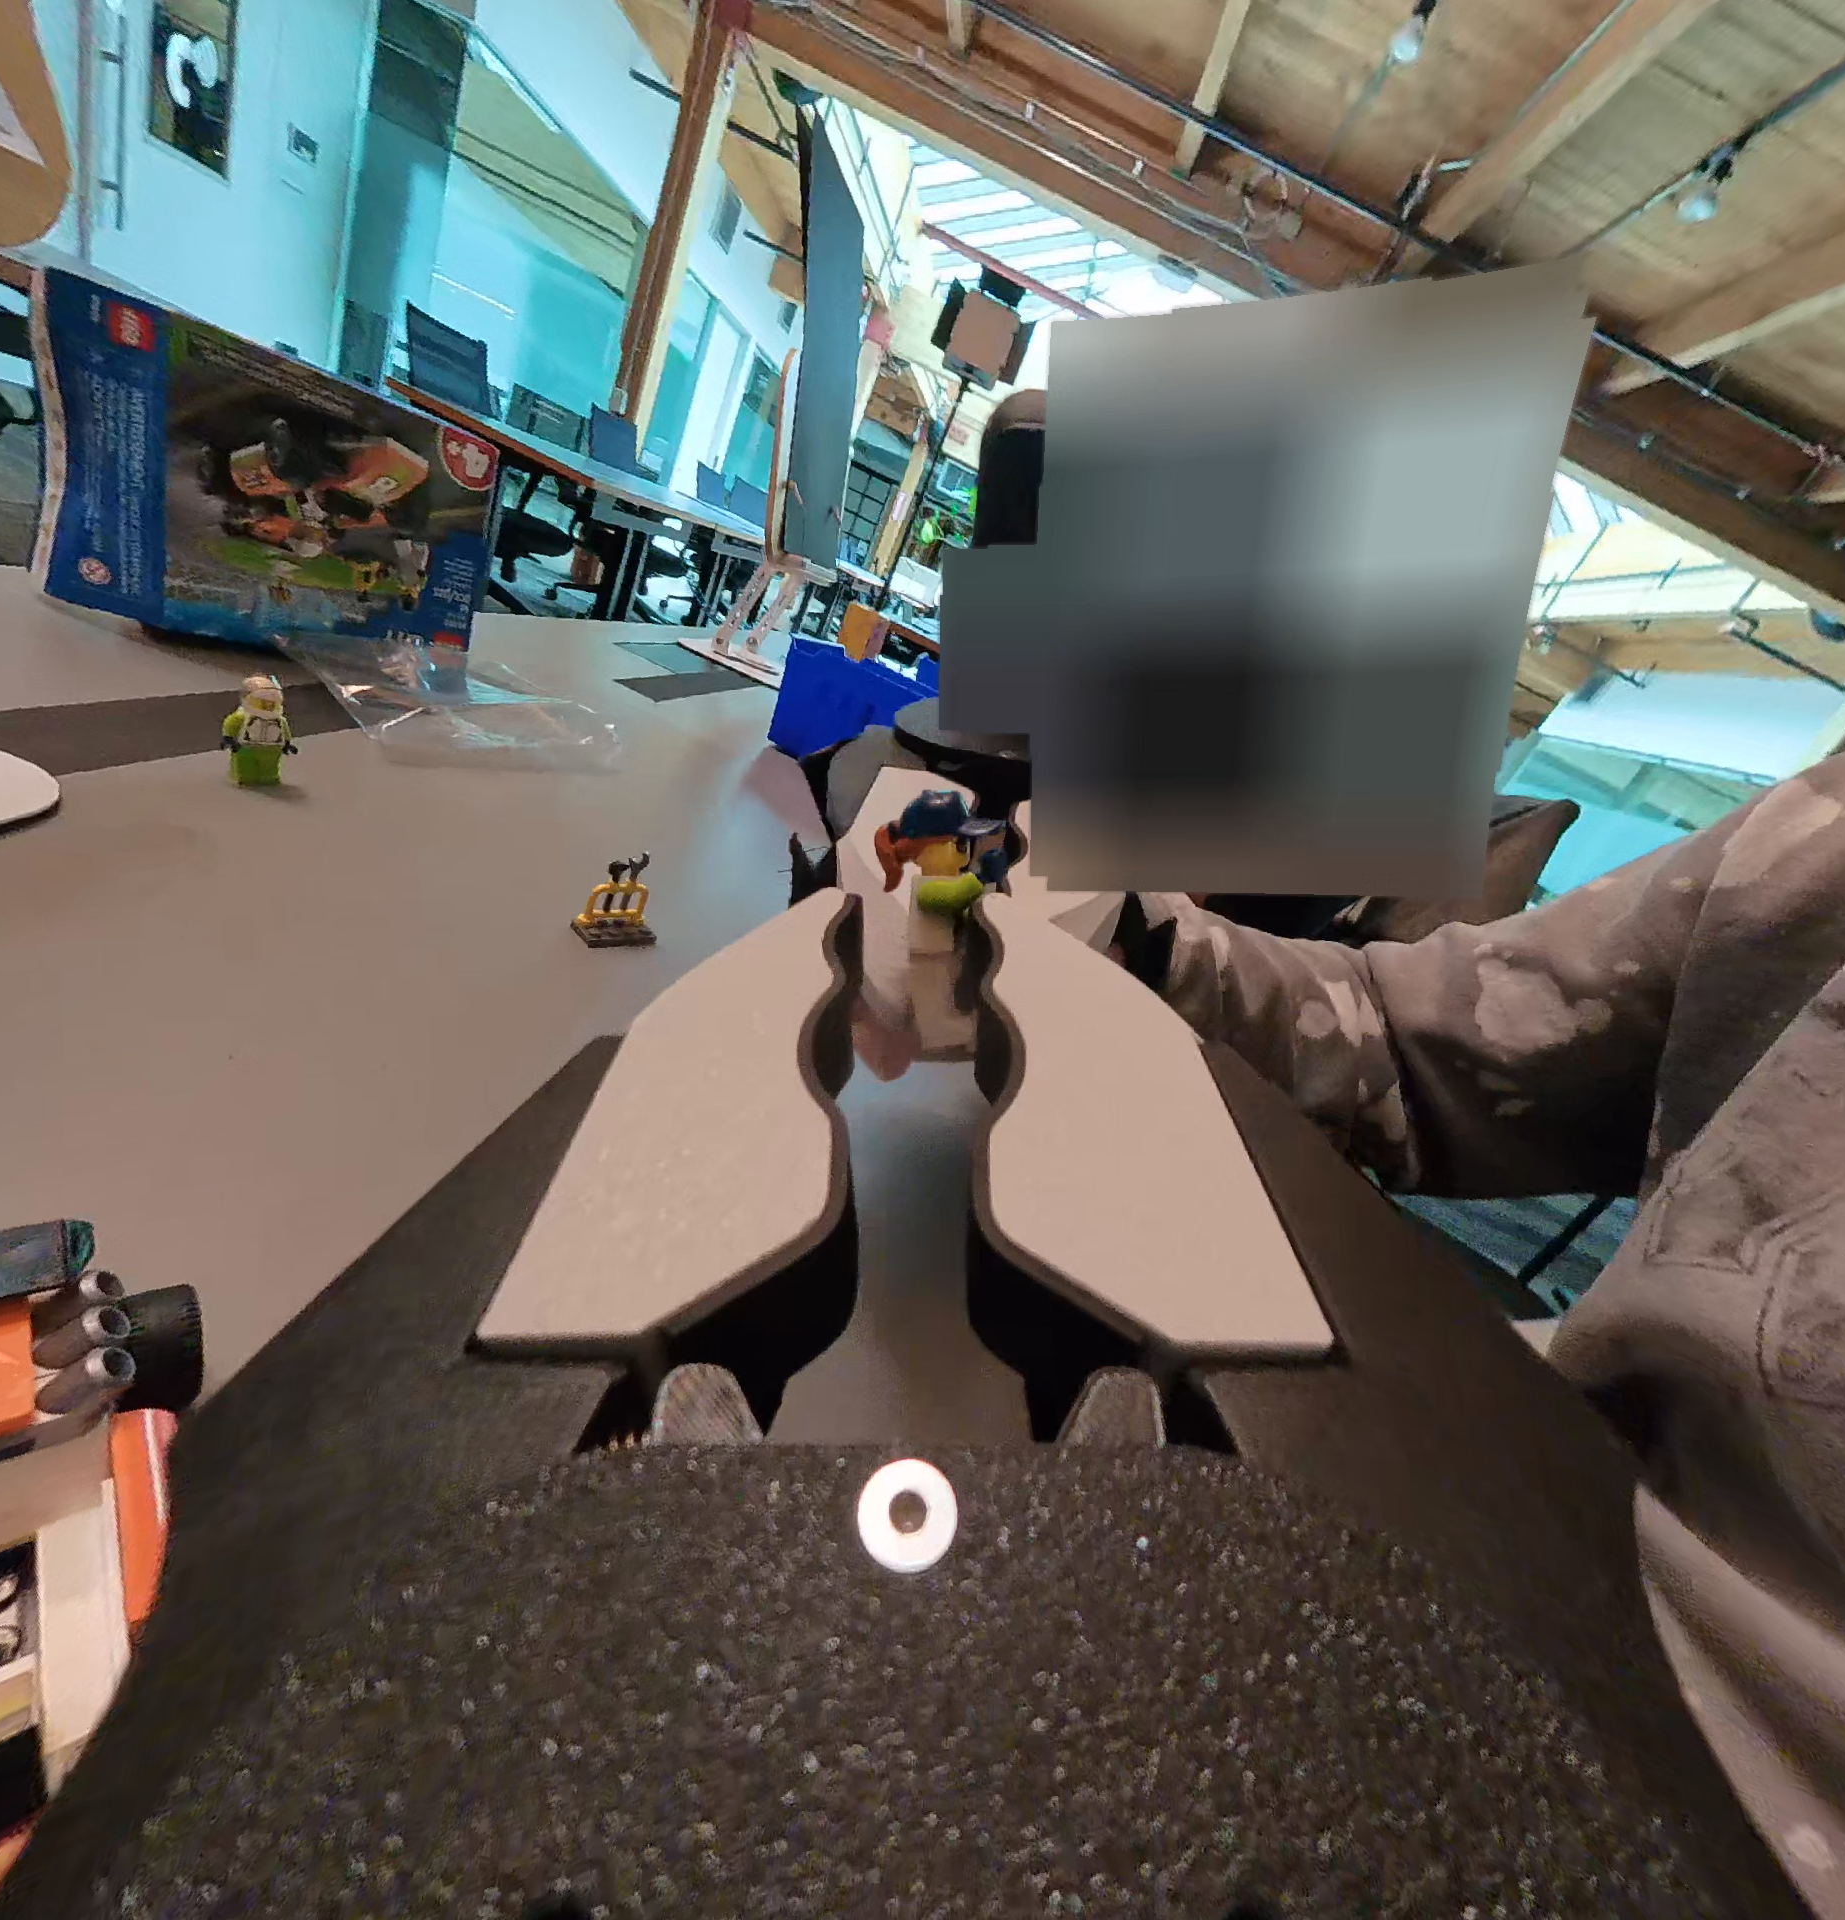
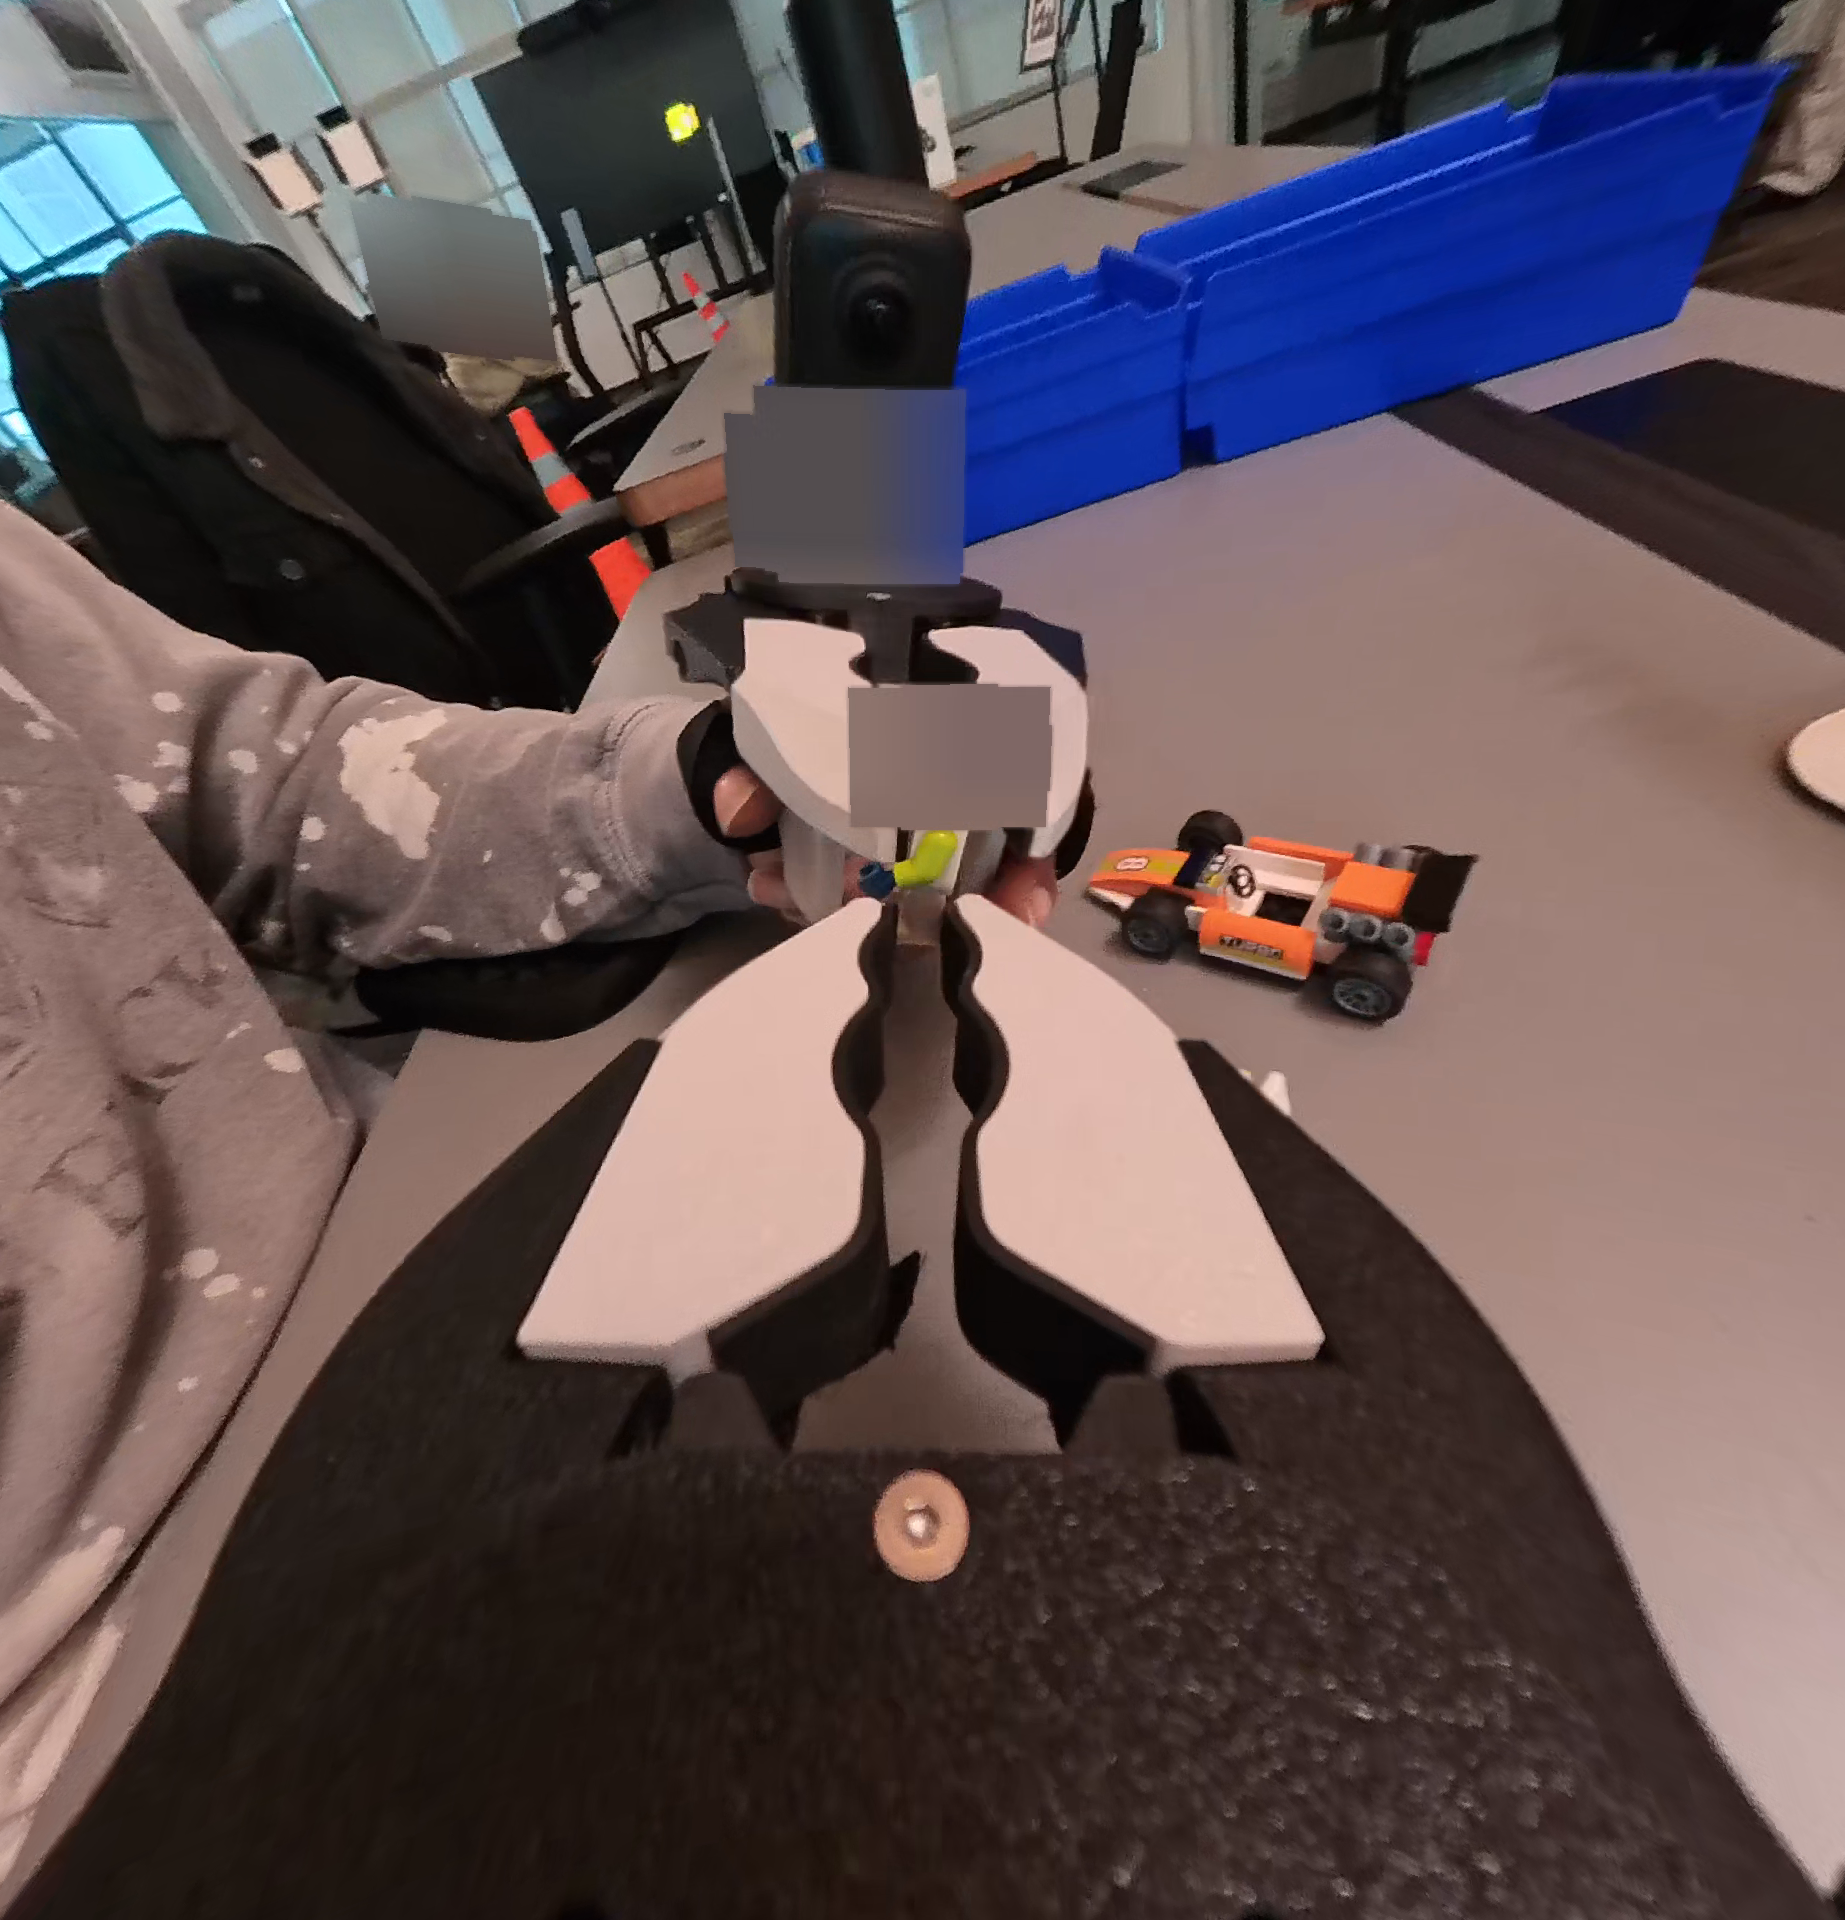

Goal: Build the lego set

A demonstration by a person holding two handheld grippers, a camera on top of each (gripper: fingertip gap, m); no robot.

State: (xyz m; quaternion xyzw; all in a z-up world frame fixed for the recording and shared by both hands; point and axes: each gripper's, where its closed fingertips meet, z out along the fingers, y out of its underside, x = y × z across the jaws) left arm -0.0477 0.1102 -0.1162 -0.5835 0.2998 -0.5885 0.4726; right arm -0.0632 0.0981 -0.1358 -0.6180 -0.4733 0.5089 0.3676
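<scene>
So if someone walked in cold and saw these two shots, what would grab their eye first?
Probably the minifigure with an orange ponytail and blue cap, held up off the table at the tips of the left claw, with the right claw closing in from the opposite side. Next, the finished orange race car on the grey table beside the claws, and the two bright blue bins behind it.

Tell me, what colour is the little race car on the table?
The race car is mostly orange, with white parts and black wheels. The right wrist view shows it best.
</scene>
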